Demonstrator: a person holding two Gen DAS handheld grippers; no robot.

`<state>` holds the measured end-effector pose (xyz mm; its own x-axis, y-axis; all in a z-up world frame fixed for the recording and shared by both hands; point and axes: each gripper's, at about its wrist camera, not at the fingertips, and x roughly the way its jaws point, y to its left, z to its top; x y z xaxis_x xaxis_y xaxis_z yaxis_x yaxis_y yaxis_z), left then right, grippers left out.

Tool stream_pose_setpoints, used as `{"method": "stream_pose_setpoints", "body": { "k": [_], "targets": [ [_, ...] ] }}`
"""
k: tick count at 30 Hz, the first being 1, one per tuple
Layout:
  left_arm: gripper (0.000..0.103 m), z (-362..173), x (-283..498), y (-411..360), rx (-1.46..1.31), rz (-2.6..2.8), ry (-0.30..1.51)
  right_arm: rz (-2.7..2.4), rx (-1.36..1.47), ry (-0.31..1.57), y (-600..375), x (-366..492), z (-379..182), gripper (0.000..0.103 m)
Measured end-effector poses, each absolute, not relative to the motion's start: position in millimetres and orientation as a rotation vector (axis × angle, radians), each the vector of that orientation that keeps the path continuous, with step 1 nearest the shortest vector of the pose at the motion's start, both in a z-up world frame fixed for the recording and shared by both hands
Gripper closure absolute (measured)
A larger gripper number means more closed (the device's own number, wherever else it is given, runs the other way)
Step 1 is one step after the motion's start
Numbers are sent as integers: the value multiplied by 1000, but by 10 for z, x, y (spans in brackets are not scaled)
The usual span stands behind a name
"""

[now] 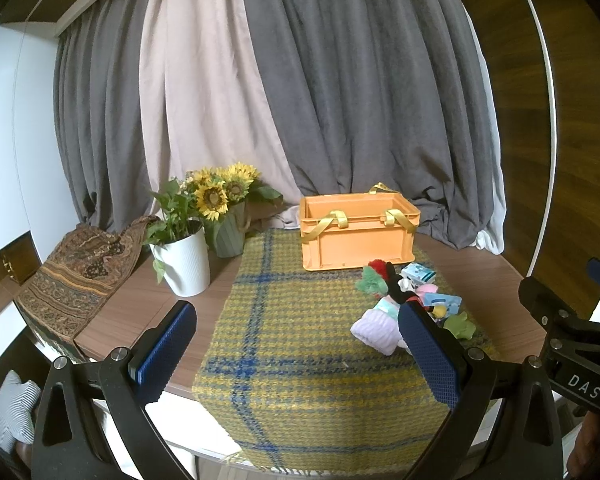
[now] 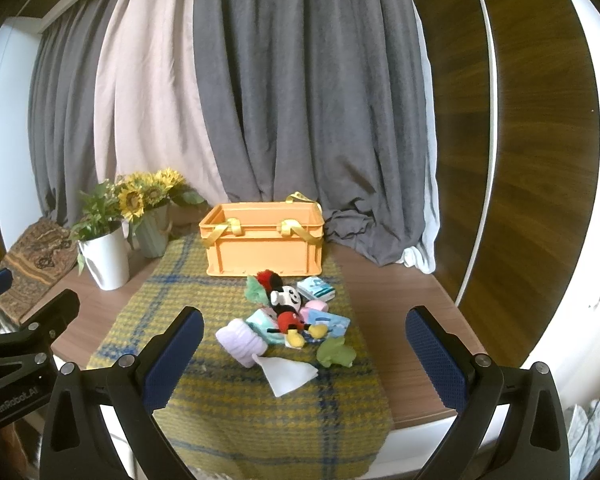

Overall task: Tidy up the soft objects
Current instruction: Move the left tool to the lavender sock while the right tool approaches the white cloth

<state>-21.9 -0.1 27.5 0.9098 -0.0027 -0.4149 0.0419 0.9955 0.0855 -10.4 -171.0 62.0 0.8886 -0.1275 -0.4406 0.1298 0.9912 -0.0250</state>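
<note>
While both grippers gape | toy pile (image 2: 288,320) near crate (image 2: 264,240)

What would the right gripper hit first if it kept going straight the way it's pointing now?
Probably the white cloth at the near edge of the pile, then the Mickey plush. The right gripper has open, empty jaws; depth is uncertain.

Soft, even daylight fills both views, brightest on the white wall (image 1: 4,128) at the left. Shadows are faint on the checked cloth (image 2: 236,408). The fisheye lens bends the curtains (image 1: 340,80) and wood panel (image 2: 540,160), with black corners. Focus is slightly soft throughout.
</note>
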Motion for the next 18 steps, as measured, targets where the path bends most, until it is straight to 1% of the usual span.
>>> {"method": "stream_pose_setpoints", "body": {
  "k": [8,18],
  "targets": [
    [0,116,-58,27,114,-64,451,-153,16,486,-1696,-18,507,1],
    [1,-208,434,3,207,-183,488,-204,51,624,-1689,331,104,1]
  ]
}}
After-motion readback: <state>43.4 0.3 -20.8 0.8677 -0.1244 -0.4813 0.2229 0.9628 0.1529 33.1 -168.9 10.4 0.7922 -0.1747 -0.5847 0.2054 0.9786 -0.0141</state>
